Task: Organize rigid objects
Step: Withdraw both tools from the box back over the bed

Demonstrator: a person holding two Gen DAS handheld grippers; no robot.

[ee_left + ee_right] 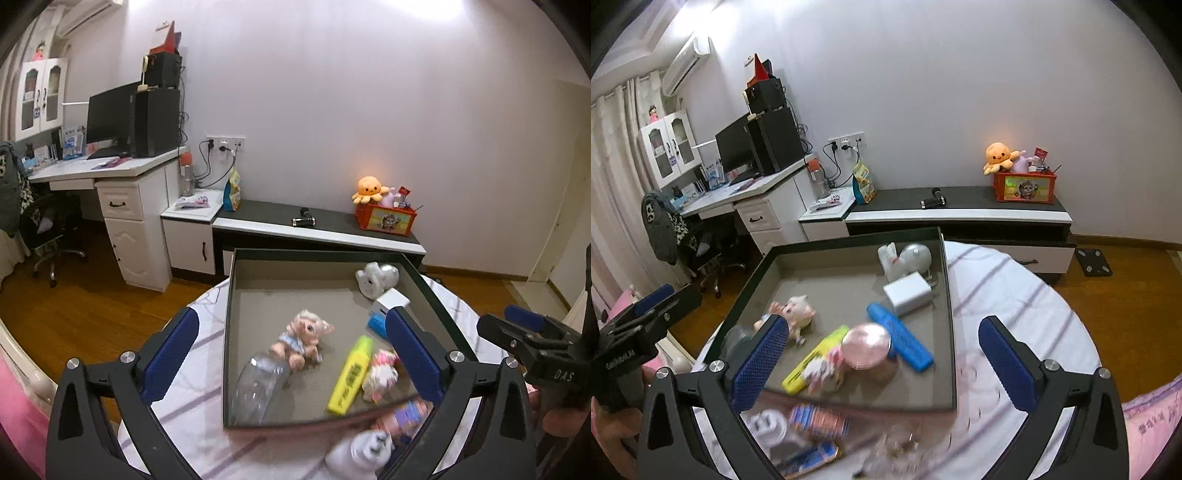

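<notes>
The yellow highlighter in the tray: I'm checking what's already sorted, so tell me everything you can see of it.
The yellow highlighter is a chunky, flattish marker, seemingly plastic, with dark print on its bright yellow body. It lies flat on the grey floor of the tray, near the front wall, pointing diagonally. A small pink-and-white toy lies against its side; in the right wrist view that toy overlaps it. Nothing grips it.

Count: 1 tray [947, 325]. In it: 1 pig figurine [304, 338], 1 clear plastic bottle [258, 387], 1 yellow highlighter [351, 376], 1 small pink-white toy [380, 374], 1 blue bar [901, 338], 1 white charger block [908, 293], 1 white animal figure [905, 258], 1 pink disc [866, 345]. Outside the tray, near edge: 3–4 blurred items, exact count unclear.
</notes>
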